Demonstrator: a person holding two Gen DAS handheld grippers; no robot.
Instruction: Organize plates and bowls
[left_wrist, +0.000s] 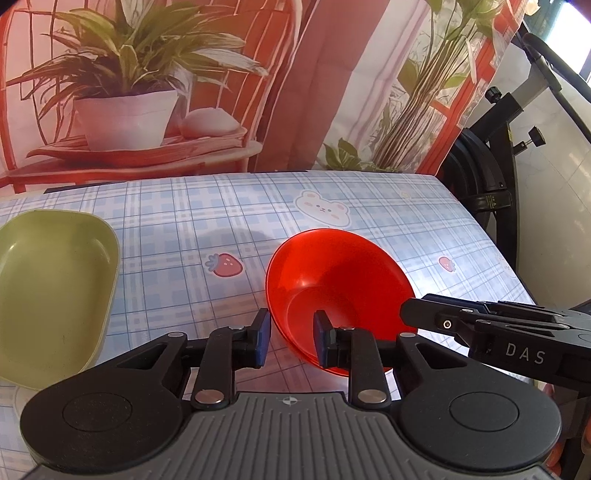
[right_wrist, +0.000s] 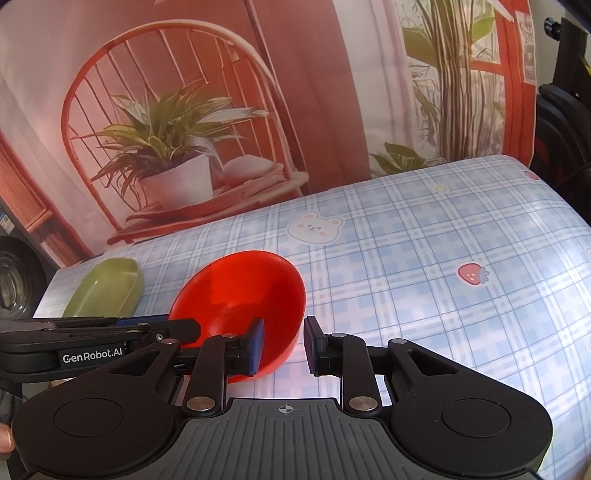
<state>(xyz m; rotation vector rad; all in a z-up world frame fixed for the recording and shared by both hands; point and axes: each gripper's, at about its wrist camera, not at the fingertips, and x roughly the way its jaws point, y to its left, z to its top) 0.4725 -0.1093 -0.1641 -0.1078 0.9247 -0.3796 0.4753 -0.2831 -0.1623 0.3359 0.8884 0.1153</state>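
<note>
The left gripper straddles the near-left rim of the bowl: its right pad sits inside the red wall, its left pad outside, and a gap shows between the outer pad and the rim, so the jaws are narrow but look not yet clamped. The right gripper does the same on the near-right rim, left pad inside the bowl, right pad outside with table visible between pad and wall; it too looks unclenched. Each gripper shows in the other's view, the right one reaching the bowl's right rim, the left one at its left rim.

The coming grasp turns on that rim: it lies just ahead of both grippers, between their pads, and both are about equally close. The bowl is round, so no long axis matters, and it rests near the table's middle.

Left of it, well apart and toward the left edge, lies the green dish, roughly rectangular.

Readable writing: "DAS" on the right gripper's side, "GenRobot.AI" on the left one's. Past the far edge hangs a printed backdrop.
</note>
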